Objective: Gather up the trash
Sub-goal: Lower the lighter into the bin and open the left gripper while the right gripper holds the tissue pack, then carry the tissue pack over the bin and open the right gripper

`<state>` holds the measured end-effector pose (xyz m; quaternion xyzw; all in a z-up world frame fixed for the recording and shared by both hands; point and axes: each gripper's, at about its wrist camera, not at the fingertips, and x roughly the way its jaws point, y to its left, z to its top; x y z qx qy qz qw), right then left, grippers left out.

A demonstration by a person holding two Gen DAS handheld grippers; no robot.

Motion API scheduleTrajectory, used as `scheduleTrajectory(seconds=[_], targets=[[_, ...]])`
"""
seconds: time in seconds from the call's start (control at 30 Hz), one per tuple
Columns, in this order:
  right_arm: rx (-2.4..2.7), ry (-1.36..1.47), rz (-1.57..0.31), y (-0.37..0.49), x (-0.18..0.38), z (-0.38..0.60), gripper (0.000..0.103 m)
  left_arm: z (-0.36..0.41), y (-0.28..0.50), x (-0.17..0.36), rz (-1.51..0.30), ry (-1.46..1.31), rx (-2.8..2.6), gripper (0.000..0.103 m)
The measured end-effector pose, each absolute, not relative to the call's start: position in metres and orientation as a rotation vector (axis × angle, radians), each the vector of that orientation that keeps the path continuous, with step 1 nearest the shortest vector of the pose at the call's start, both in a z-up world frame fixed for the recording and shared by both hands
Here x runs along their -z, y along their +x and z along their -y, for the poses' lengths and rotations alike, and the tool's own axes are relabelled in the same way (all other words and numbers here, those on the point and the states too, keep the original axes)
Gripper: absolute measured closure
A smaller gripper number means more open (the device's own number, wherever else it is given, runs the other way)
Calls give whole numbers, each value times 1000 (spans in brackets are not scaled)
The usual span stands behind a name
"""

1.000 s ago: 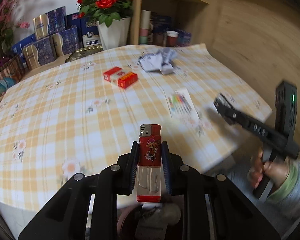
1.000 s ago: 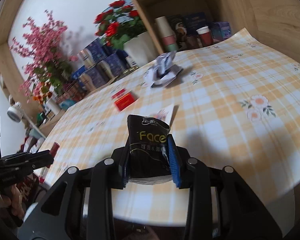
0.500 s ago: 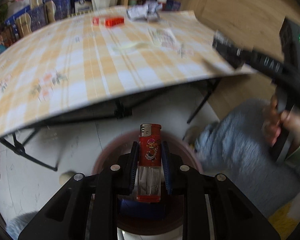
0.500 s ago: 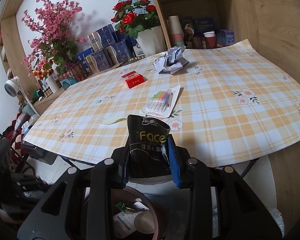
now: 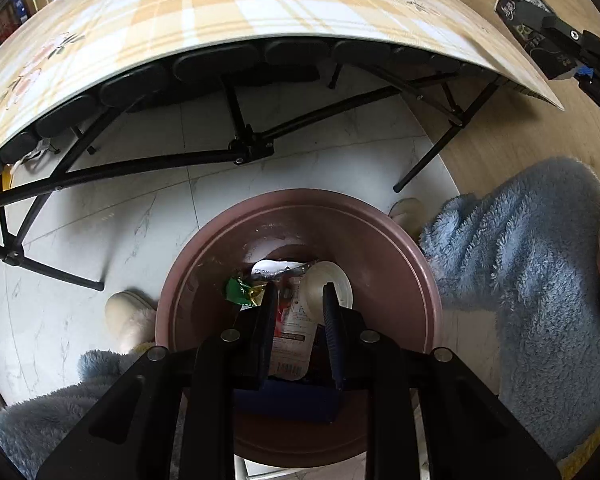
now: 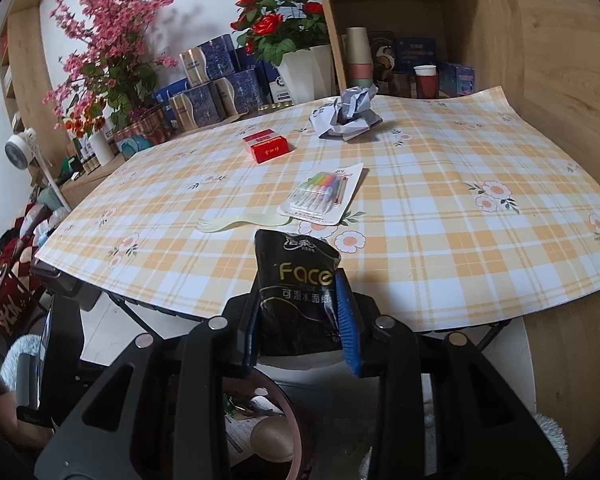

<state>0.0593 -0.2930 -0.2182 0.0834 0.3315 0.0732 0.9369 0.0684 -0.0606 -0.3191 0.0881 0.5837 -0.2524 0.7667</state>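
1. Folding table, yellow plaid cloth. It holds all the uncollected litter.

2. Waste bin, maroon and round, on the floor by the table's near edge. I have brought the left tool down from table height to right over its mouth. A green wrapper, a white lid and printed packets lie at the bottom.

3. Left gripper, pointing steeply down into the bin. Its jaws have just been opening and stand narrowly apart, with nothing between the pads. The red lighter they clamped a second ago is gone. I judge it dropped in, though I cannot pick it out among the rubbish. That item counts as done.

4. Right gripper, parked above the bin's edge, clamped on the black tissue pack. I take this to be next for the bin.

5. Crumpled paper, far side of the table, untouched.

6. Marker blister pack, mid-table.

7. Red cigarette box, beyond the markers.

8. Pale plastic fork, just beside the blister pack, near the front edge
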Motion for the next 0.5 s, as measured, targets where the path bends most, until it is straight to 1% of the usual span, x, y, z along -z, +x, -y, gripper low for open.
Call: scheduleTrajectory(seconds=[0.07, 0.13, 0.17, 0.3, 0.37, 0.47, 0.5], targets=[[-155, 157, -674, 58, 218, 291, 68, 62, 67, 316, -1249, 203, 553, 56], [-162, 154, -673, 58, 218, 291, 68, 63, 65, 309, -1211, 206, 551, 50], [-166, 153, -672, 57, 218, 291, 68, 63, 66, 306, -1199, 205, 546, 45], [-189, 137, -667, 55, 216, 285, 68, 46, 67, 282, -1096, 144, 486, 32], [-207, 118, -669, 53, 216, 279, 68, 29, 67, 263, -1014, 85, 431, 21], [-239, 75, -675, 50, 217, 265, 68, 1, 62, 229, -877, -10, 368, 11], [-260, 48, -680, 49, 218, 257, 68, -8, 61, 219, -833, -30, 349, 10]])
